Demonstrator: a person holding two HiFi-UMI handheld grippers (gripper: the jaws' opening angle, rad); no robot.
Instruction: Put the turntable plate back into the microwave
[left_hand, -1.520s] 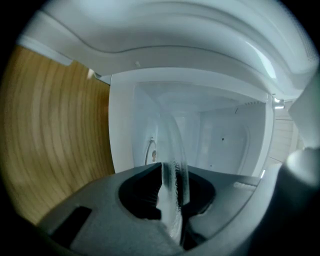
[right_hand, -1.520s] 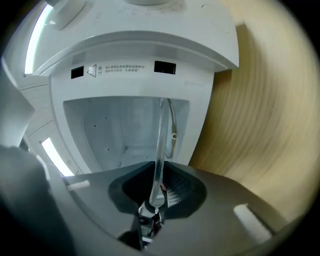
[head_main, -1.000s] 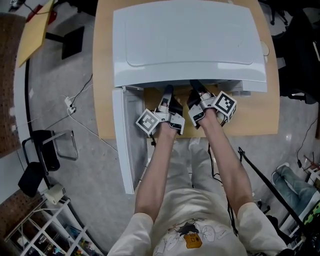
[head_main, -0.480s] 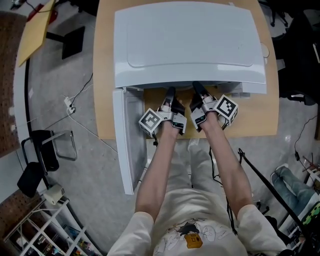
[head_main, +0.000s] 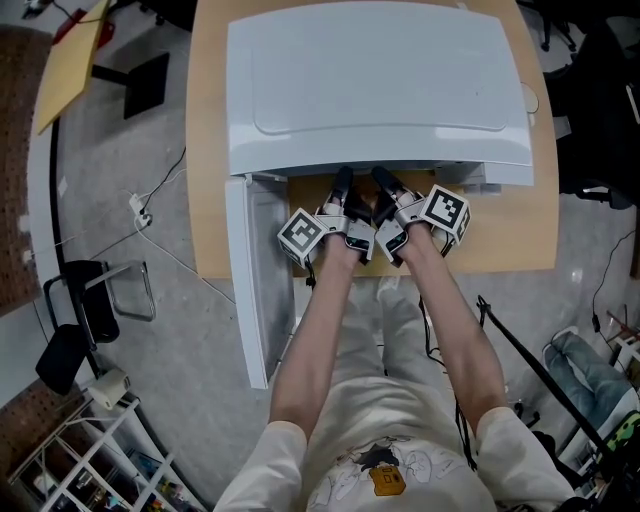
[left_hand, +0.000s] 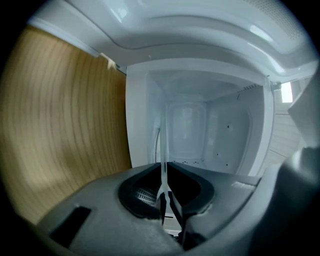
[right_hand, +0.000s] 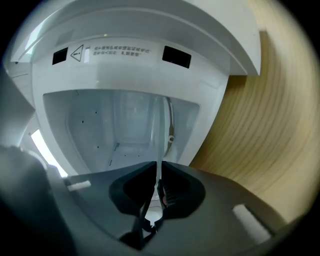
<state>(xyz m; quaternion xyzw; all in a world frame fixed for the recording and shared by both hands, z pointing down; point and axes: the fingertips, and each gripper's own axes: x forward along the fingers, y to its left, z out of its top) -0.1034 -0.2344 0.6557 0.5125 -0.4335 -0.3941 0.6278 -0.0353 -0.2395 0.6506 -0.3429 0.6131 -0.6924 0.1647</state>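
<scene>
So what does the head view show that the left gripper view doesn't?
Only the head view shows the person's arms, the microwave's door swung open, and the floor. Only the left gripper view shows the white cavity and the clear turntable plate, edge-on, with the left gripper shut on it. Both show the microwave and the wooden table.

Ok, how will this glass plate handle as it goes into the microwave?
Probably stiff but fragile: the plate looks like thin clear glass. Likely slippery, since the left tool pinches only its rim and the right tool is closing its jaws on it. Perhaps heavy enough to need both.
</scene>
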